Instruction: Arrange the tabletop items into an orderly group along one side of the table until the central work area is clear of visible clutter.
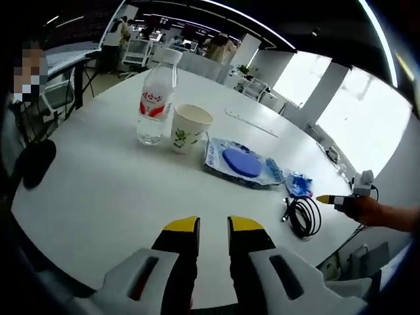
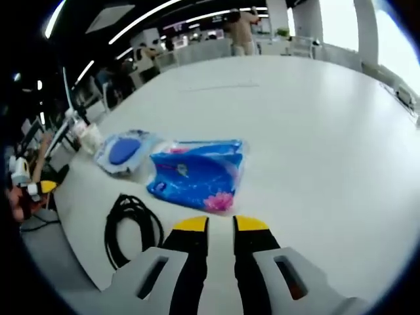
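White and round, the counter (image 1: 98,190) sits in a big office room. On it stand a water bottle (image 1: 156,98) and a paper cup (image 1: 188,128), touching. Beside them lie a blue disc pack (image 1: 241,163), a blue tissue pack (image 2: 197,174) and a black cable (image 2: 131,226). Both left fingers (image 1: 212,226) and right fingers (image 2: 220,225) are nearly closed, holding nothing.

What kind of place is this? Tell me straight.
Probably an open-plan office or lab: a large white table, more desks and chairs behind it, and long ceiling strip lights. People stand in the background.
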`<state>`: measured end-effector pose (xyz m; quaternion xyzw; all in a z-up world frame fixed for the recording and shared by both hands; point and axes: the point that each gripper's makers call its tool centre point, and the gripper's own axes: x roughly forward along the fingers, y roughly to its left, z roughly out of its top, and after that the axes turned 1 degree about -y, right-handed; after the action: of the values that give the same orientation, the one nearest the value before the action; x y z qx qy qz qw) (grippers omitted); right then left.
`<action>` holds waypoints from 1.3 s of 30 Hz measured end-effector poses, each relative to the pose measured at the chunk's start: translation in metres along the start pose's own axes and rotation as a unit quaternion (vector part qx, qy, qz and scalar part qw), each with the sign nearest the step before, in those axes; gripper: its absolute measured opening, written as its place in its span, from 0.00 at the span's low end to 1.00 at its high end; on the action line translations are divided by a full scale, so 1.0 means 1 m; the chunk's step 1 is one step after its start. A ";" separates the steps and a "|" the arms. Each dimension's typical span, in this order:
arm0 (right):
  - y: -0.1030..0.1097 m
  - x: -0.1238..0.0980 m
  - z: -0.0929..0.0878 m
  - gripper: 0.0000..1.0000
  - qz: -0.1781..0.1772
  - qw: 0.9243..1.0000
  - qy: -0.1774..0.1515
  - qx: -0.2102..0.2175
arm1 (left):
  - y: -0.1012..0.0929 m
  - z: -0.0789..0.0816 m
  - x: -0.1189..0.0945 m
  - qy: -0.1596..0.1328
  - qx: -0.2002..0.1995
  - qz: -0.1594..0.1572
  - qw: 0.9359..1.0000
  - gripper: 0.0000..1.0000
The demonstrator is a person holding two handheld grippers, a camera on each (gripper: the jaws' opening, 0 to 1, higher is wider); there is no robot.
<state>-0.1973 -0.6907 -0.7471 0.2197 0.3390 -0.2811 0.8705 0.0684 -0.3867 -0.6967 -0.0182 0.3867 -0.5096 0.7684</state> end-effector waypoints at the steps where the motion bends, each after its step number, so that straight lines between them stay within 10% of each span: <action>1: -0.002 0.003 0.002 0.15 -0.002 1.000 -0.001 0.006 | 0.000 0.000 -0.001 0.000 0.000 0.001 1.000 0.14; 39: -0.007 0.045 0.038 0.00 -0.020 0.989 -0.028 0.142 | 0.007 -0.005 -0.015 -0.004 -0.010 0.012 1.000 0.13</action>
<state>-0.1563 -0.7329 -0.7547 0.3267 0.2756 -0.3497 0.8337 0.0675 -0.3698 -0.6946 -0.0233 0.3886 -0.4968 0.7757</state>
